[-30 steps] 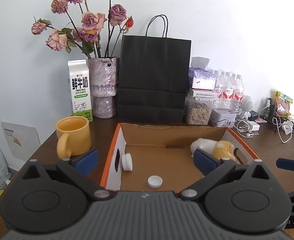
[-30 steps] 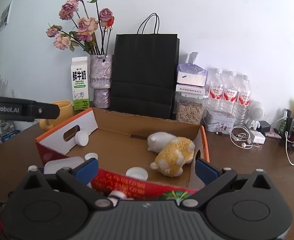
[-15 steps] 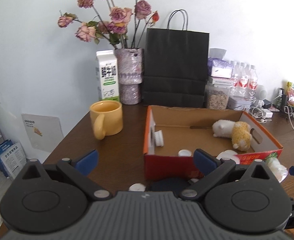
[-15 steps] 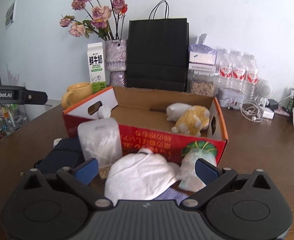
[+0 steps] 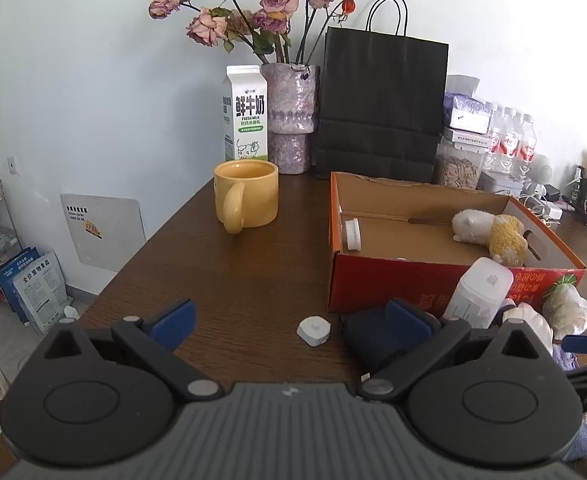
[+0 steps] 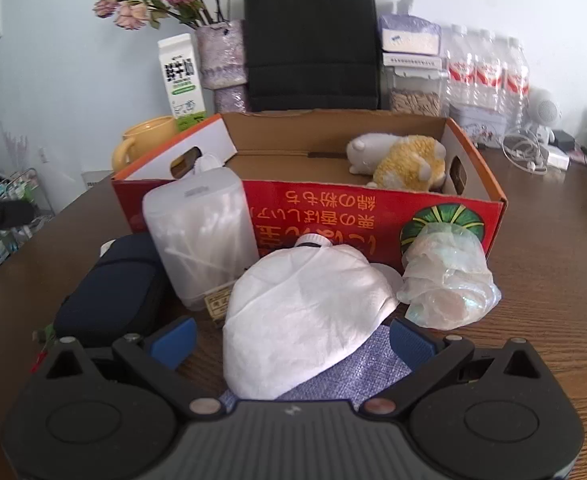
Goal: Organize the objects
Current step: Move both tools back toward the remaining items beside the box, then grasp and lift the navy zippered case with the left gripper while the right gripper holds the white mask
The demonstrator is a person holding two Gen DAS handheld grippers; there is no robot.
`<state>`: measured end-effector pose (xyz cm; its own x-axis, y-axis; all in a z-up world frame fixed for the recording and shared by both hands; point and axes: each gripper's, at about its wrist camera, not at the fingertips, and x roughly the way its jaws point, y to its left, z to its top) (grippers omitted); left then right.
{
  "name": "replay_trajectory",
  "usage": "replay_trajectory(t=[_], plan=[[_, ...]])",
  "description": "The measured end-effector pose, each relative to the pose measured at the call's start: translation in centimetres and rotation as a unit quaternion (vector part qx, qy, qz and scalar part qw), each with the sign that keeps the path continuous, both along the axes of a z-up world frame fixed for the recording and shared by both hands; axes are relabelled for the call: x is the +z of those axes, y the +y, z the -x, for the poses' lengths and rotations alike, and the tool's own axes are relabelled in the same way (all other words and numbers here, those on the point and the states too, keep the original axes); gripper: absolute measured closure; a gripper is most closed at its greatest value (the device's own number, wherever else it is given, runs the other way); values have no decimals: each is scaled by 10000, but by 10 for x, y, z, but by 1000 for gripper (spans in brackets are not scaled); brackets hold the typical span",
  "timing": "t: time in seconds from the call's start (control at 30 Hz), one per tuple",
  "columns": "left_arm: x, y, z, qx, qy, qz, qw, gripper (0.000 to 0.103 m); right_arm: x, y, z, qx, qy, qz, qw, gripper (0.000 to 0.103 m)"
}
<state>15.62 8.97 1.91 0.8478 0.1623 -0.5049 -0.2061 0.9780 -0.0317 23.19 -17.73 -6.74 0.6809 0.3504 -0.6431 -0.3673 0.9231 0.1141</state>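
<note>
On the brown tabletop (image 5: pixel 233 280) both tongs, left (image 5: pixel 289 320) and right (image 6: pixel 291 334), have backed away from the cardboard box (image 6: pixel 373 216), jaws apart and empty, facing the white mask (image 6: pixel 305 312) still outside.

Bare counter (image 5: pixel 253 276) lies open between the yellow mug (image 5: pixel 246 197) and the red cardboard box (image 5: pixel 433 280), with only a small white cap (image 5: pixel 313 330) on it near the box's front corner. In front of the box the way is crowded: a navy pouch (image 6: pixel 113 292), a clear swab container (image 6: pixel 201 236), a white mask (image 6: pixel 305 312) and a crumpled plastic bag (image 6: pixel 449 280) sit close together. Inside the box the middle floor is open; a plush toy (image 6: pixel 401 160) fills its right end.
</note>
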Motion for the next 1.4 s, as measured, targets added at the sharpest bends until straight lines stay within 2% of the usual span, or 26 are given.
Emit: replay_trajectory(t=[0.37,0.5,0.63,0.77,1.07,1.4], plan=[[-12,15,-7,109,153,217,9996,0,-9,3,-21,-460,154,-257,9985,0],[-16,15,-9,103,207,260,9994,0,-11,0,-21,-466,134,-362,9982,1],[-19,12,-11,70,276,295,9992,0,-13,2,-18,-397,17,-166,9991,11],[-22,7,-15,33,338,273,9991,0,-12,-2,-14,-362,-51,-267,9990,18],[-26,-12,-23,-114,483,227,9985,0,-3,-8,0,-122,-502,-398,9979,18],[-36,-50,-47,-380,872,260,9951,0,5,-25,12,-45,-1067,-364,9936,17]])
